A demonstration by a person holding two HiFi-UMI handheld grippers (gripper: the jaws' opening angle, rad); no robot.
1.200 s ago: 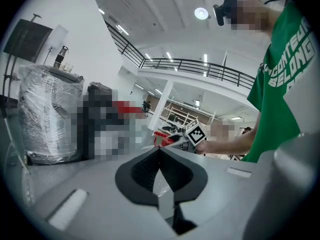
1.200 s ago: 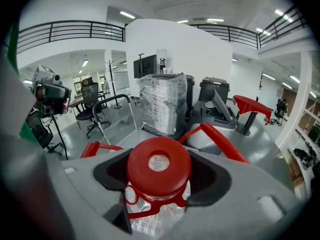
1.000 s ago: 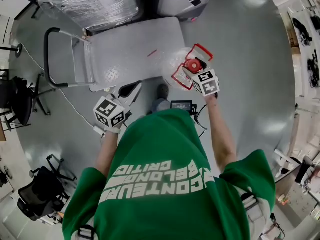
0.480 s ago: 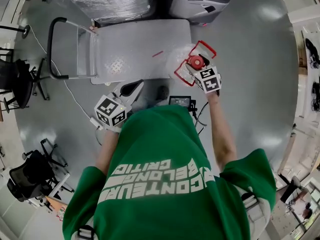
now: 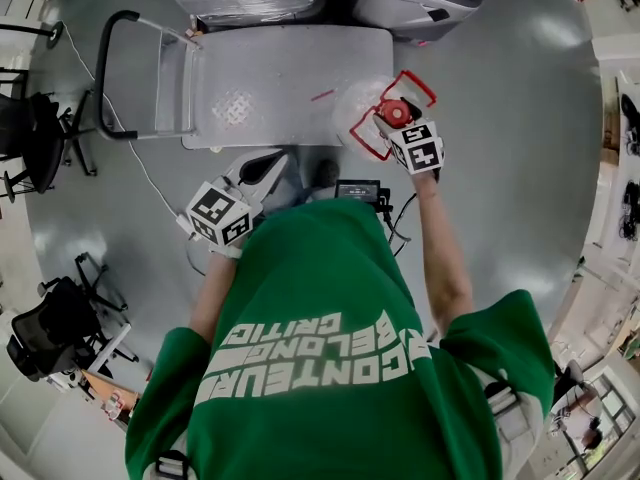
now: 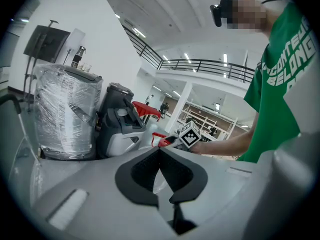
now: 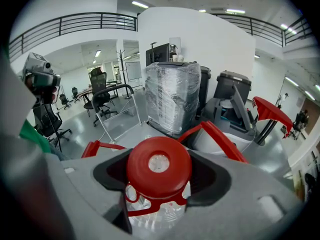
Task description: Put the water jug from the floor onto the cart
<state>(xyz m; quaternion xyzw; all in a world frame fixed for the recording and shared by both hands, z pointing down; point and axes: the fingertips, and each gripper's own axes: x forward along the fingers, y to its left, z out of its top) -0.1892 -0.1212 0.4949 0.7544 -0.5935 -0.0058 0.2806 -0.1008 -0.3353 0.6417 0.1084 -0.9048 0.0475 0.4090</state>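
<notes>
**Jug reaches the cart's corner, still in the air**

The right gripper (image 5: 398,118) is clamped on the neck of the jug (image 5: 362,108), just under its red cap (image 7: 159,168). In the head view the jug sits at about 1 o'clock from the person. A second ago its clear body only cut the near right corner of the cart (image 5: 270,78). Now it overlaps that corner somewhat more. So the carry looks nearly over, and what remains is to bring the jug fully above the deck and lower it. Whether it already touches the deck cannot be told.

The left gripper (image 5: 262,168) has kept to 11 o'clock, low beside the person. Its jaws are together with nothing between them, and it takes no part in the lift.

The right gripper view alone shows the grip. The jaws close on either side of the neck, with the red handle (image 7: 220,136) spread behind. The cart lies beyond at 11 o'clock there. The left gripper view alone shows the lift from the side. The right gripper's cube (image 6: 190,134) is level with a wrapped stack (image 6: 65,114) at 9 o'clock.
</notes>
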